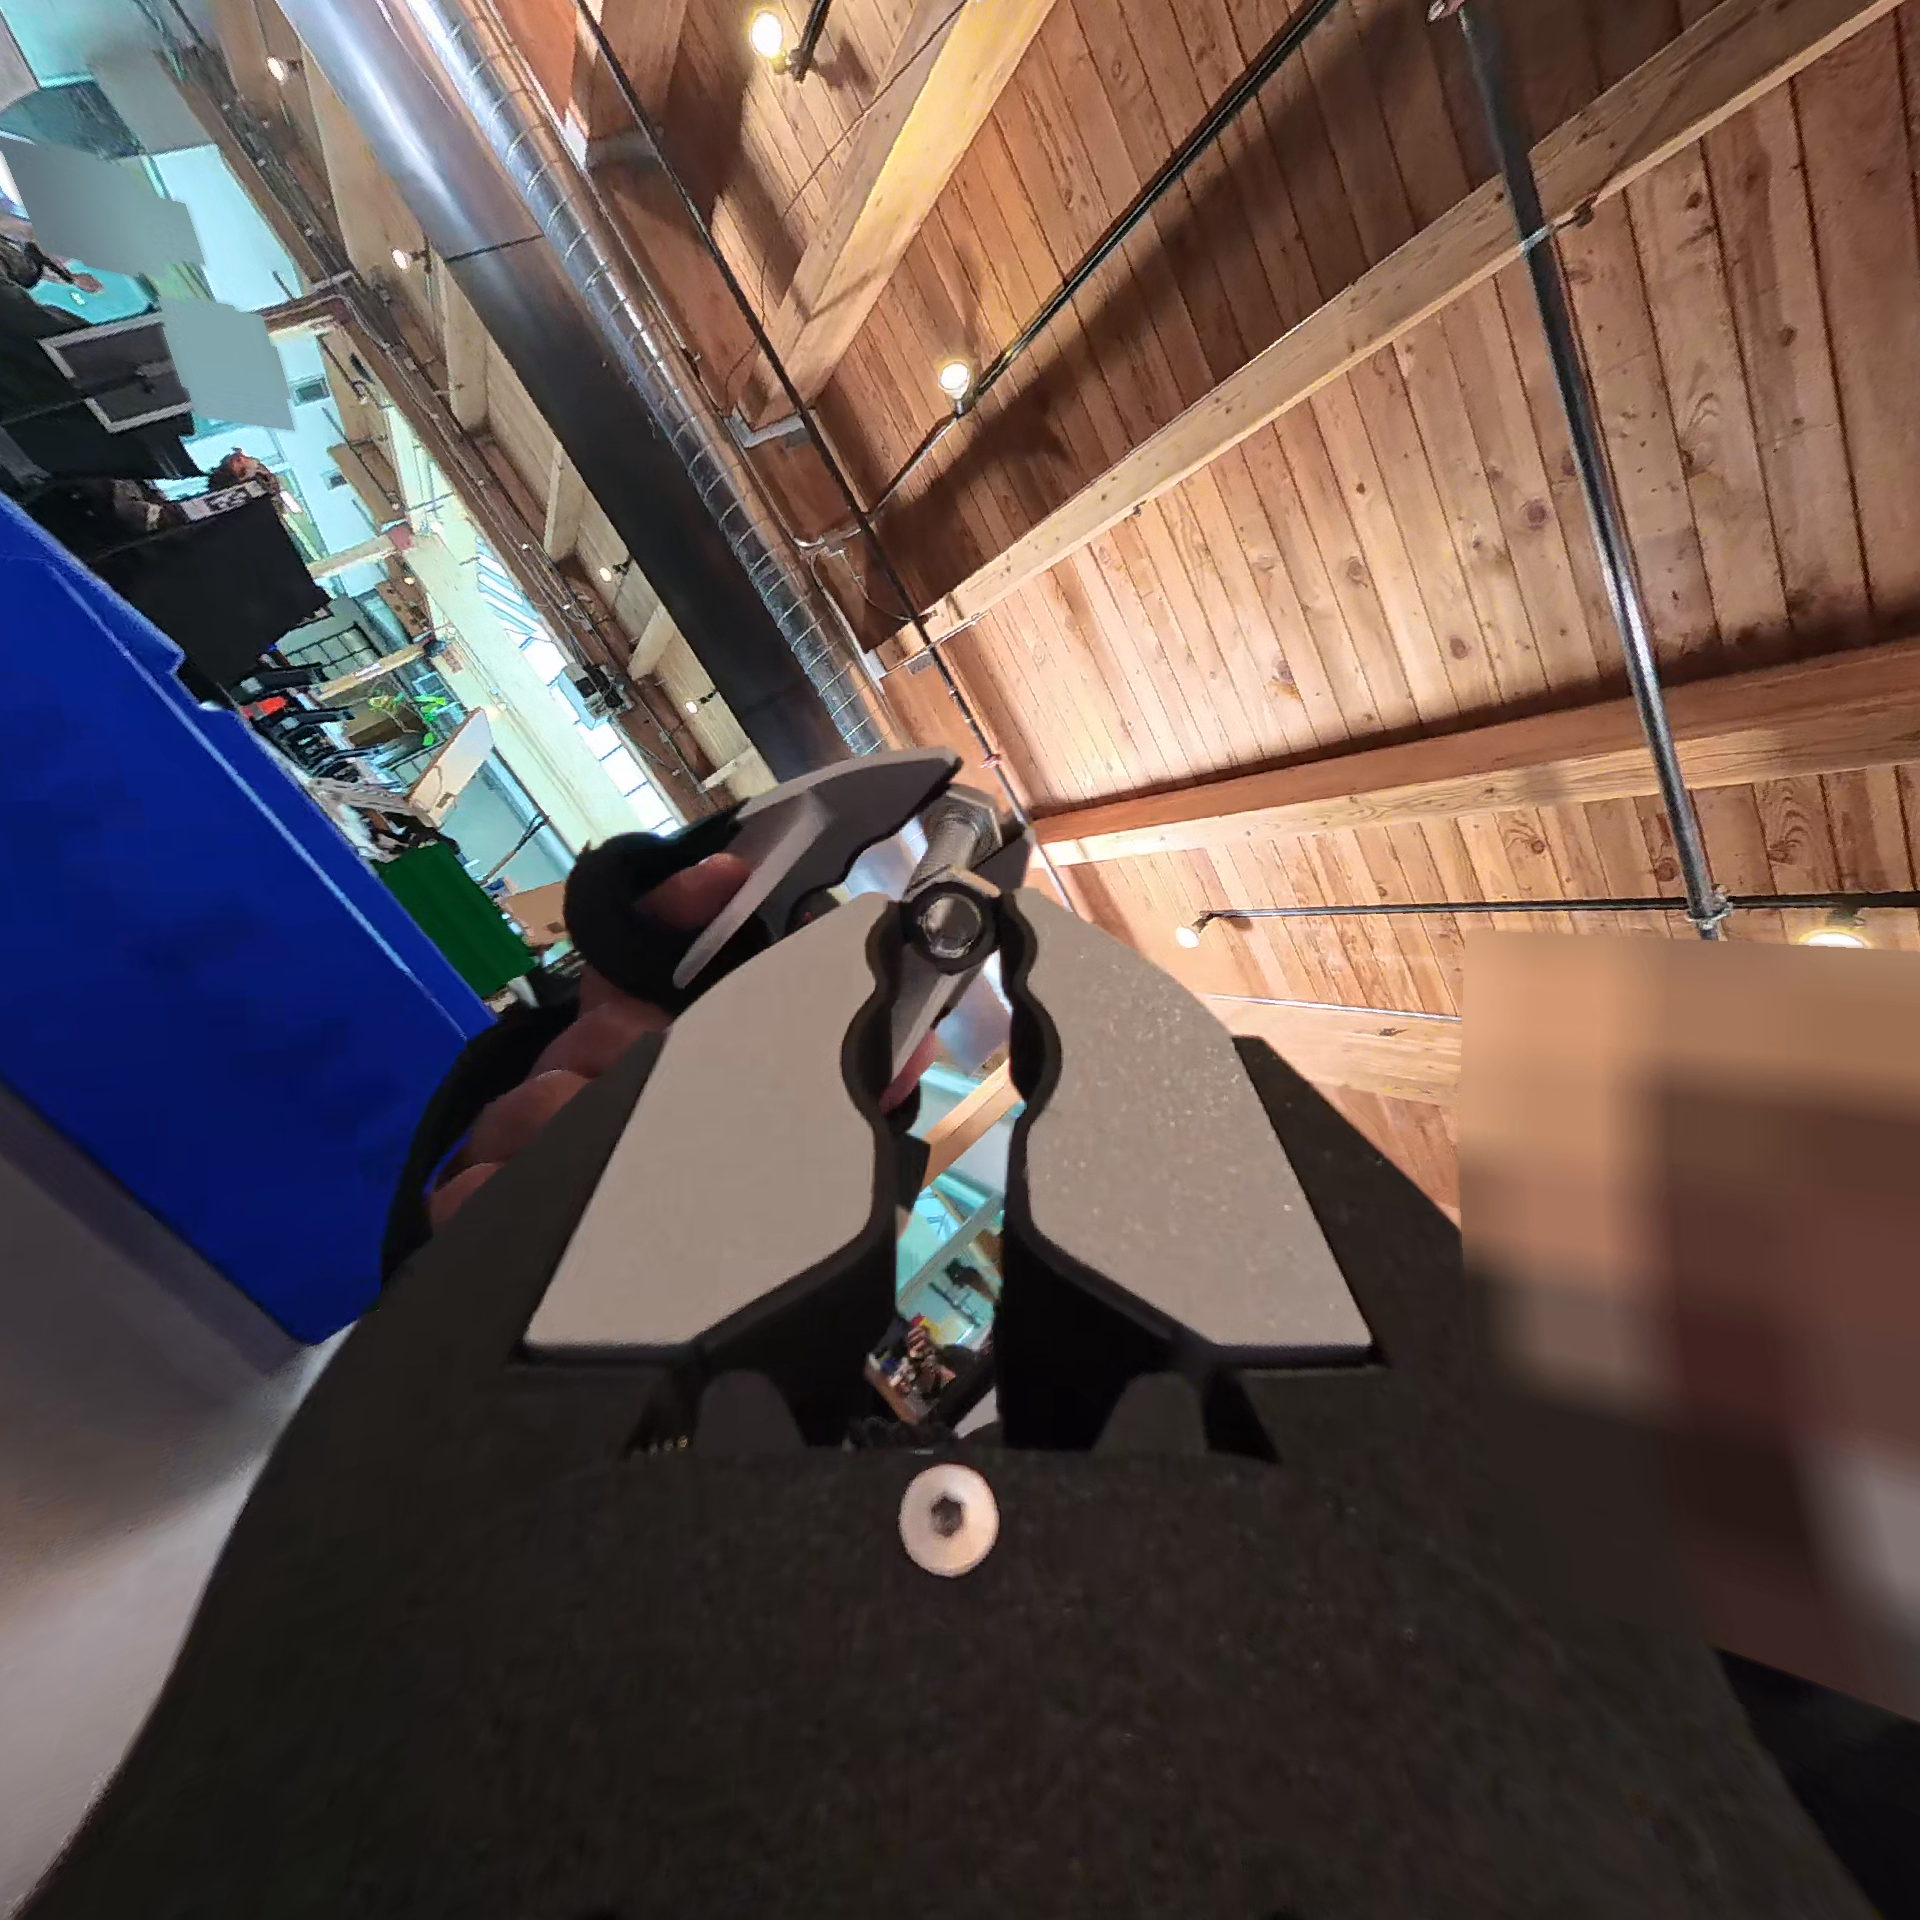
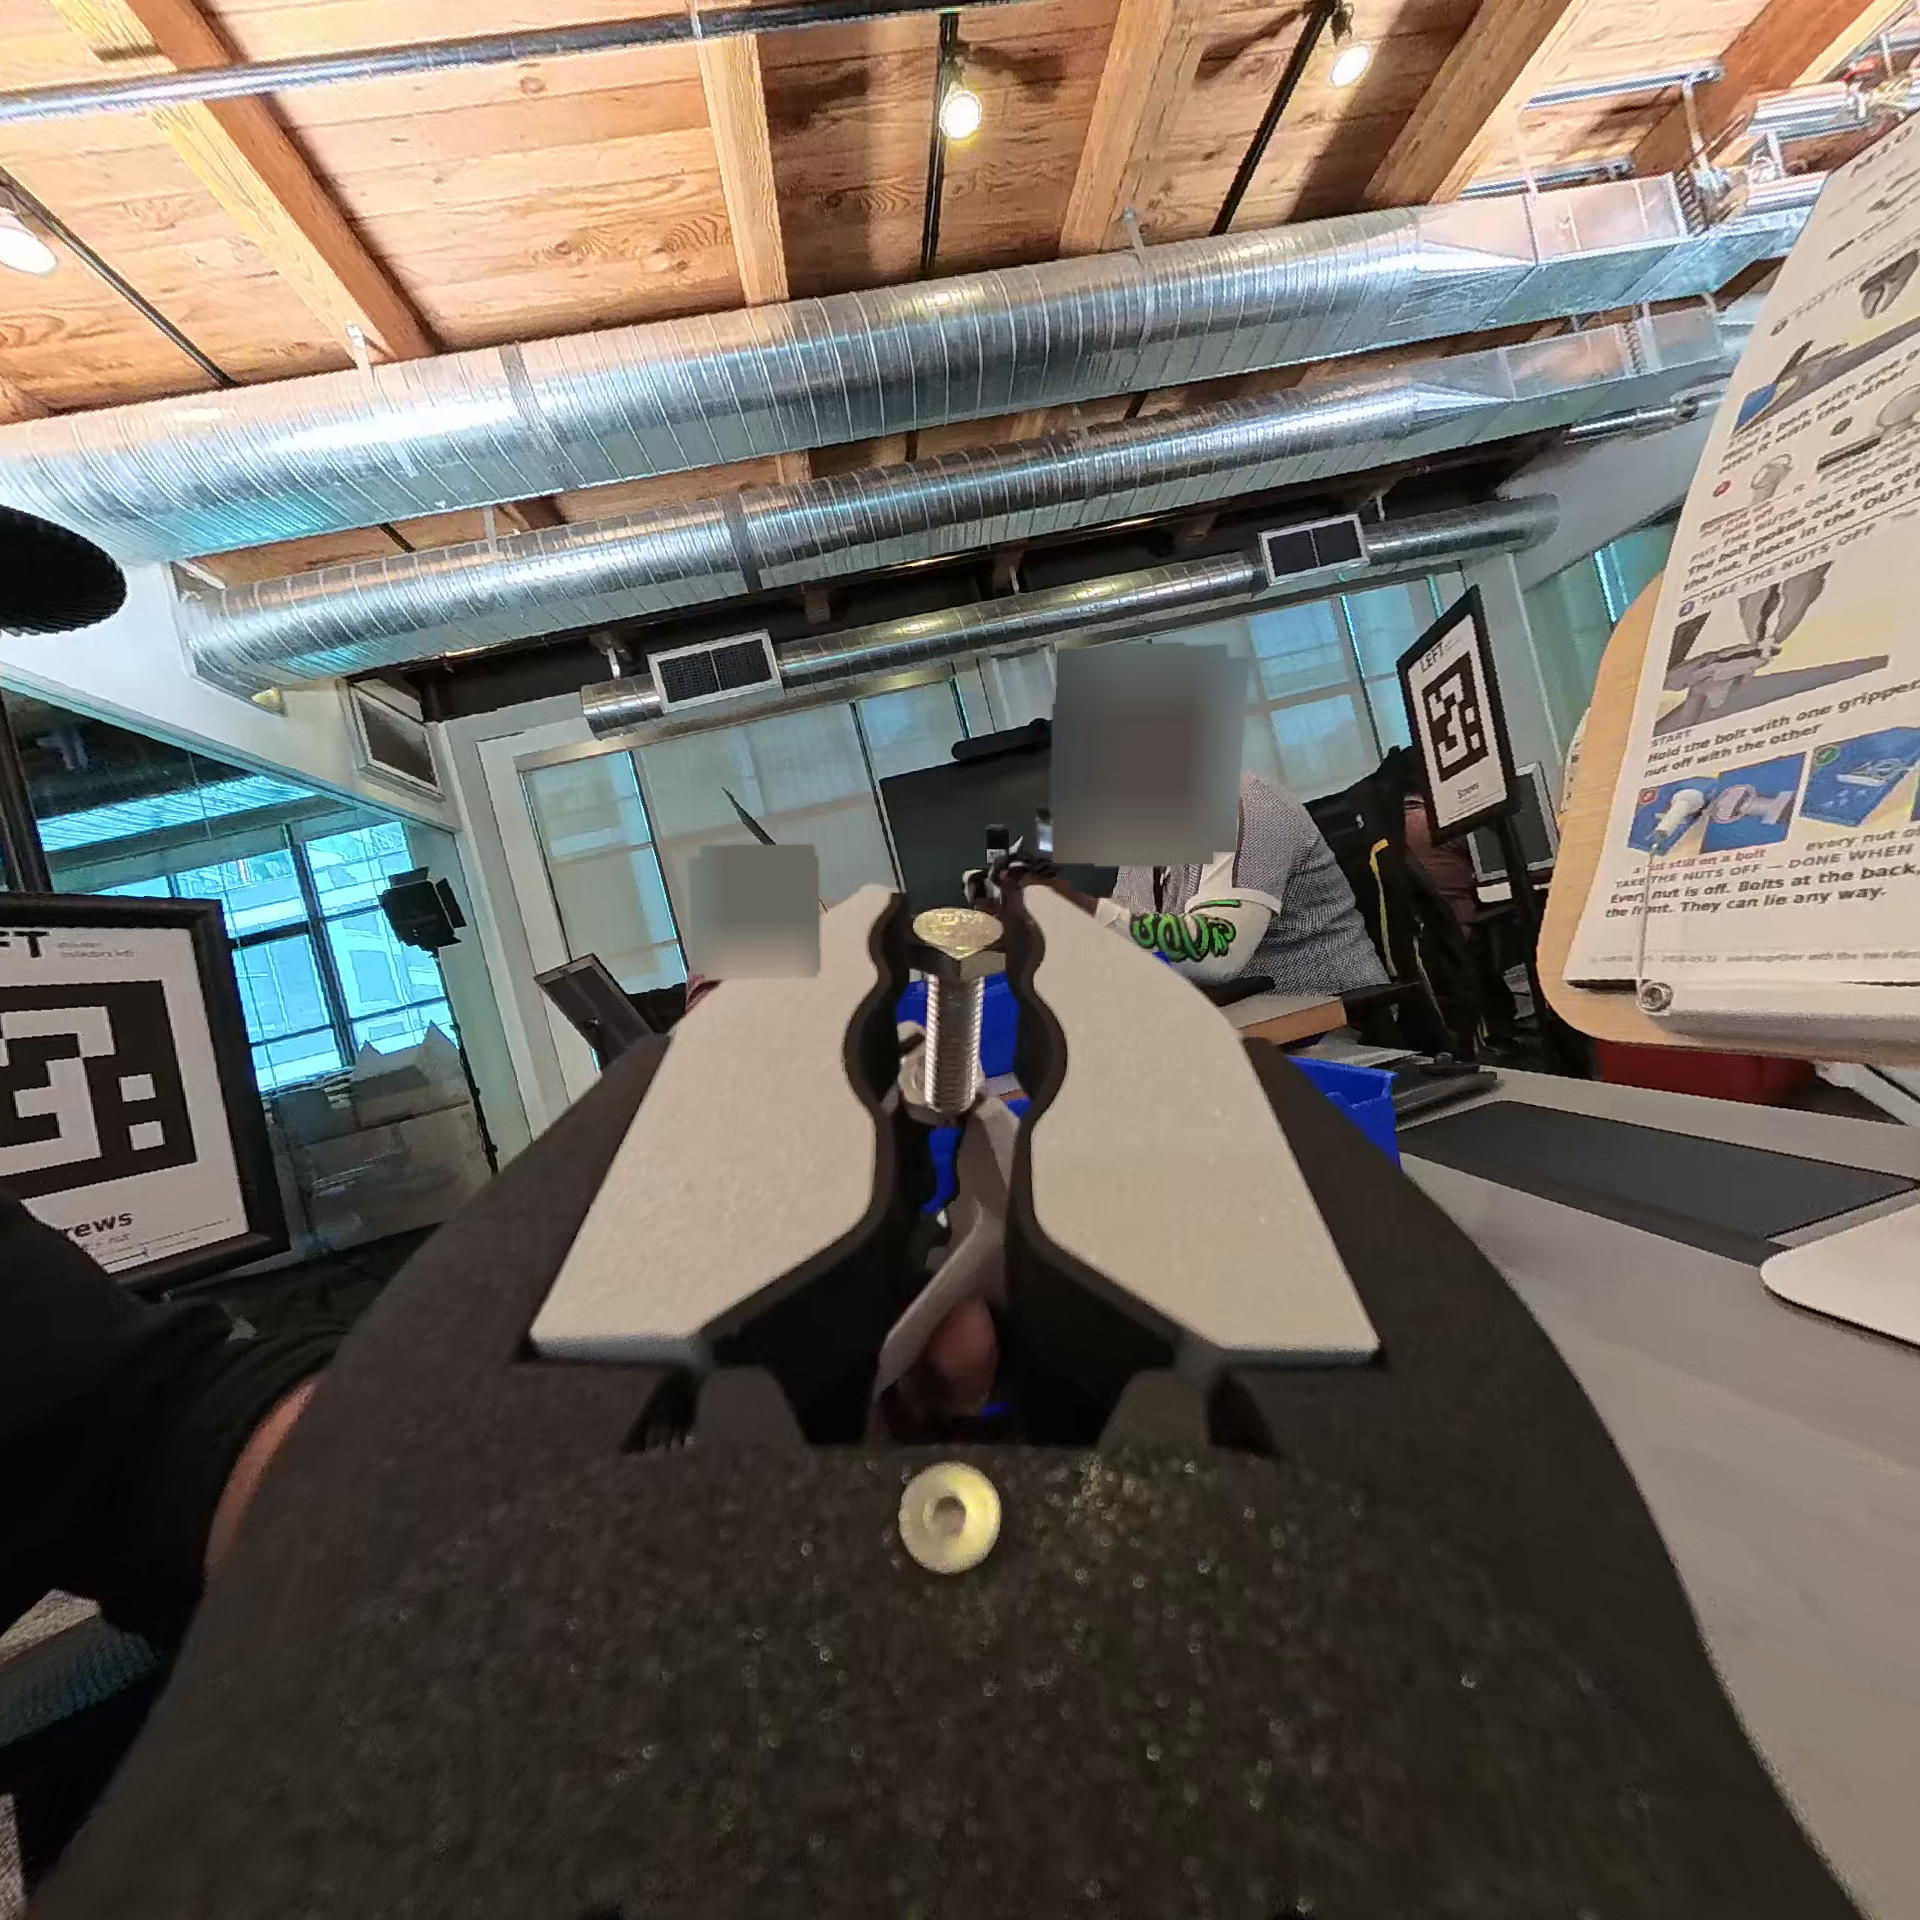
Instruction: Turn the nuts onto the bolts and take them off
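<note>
Gripping the silver steel hex-head bolt (image 2: pixel 948 1023) by its head, the right tool (image 2: pixel 951 935) holds it mid-air, while the left tool (image 1: pixel 948 925) pinches the threaded end, apparently around a nut (image 1: pixel 945 923).

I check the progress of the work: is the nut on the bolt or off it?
On. In the left wrist view the left claw grips the nut at the bolt's threaded end; how far it is threaded cannot be told.
</note>
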Motion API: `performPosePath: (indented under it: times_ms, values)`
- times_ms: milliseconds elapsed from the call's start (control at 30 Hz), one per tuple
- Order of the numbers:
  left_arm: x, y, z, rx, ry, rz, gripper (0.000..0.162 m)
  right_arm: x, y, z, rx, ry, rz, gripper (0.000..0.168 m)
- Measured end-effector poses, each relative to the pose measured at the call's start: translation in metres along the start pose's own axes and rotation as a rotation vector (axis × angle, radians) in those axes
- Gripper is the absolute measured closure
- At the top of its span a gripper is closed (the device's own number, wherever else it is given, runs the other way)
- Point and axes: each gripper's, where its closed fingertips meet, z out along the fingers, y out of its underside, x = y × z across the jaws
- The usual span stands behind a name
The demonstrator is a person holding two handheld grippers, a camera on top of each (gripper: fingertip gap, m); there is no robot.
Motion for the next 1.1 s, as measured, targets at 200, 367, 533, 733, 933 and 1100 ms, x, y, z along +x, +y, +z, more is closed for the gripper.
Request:
performPosePath:
  times_ms: [200, 367, 533, 733, 933, 1100]
  values:
    - [-0.003, 0.005, 0.000, 0.009, 0.010, -0.030, 0.146, -0.004, 0.000, 0.004, -0.007, -0.014, -0.009, 0.151]
    - [-0.001, 0.005, 0.001, 0.011, 0.025, -0.045, 0.146, -0.005, 0.001, 0.004, -0.005, -0.013, -0.014, 0.151]
    - [0.004, -0.001, 0.002, 0.018, 0.022, -0.025, 0.146, -0.006, 0.000, 0.001, 0.008, -0.017, -0.004, 0.151]
    - [0.011, -0.009, 0.002, -0.028, -0.035, 0.042, 0.146, -0.006, 0.006, -0.004, -0.037, -0.005, -0.033, 0.151]
    - [0.011, -0.013, 0.000, -0.112, -0.137, 0.152, 0.146, -0.003, 0.023, -0.008, -0.169, -0.003, -0.047, 0.151]
    - [0.005, -0.008, -0.003, -0.269, -0.268, 0.279, 0.146, -0.003, 0.035, -0.016, -0.275, 0.002, 0.019, 0.151]
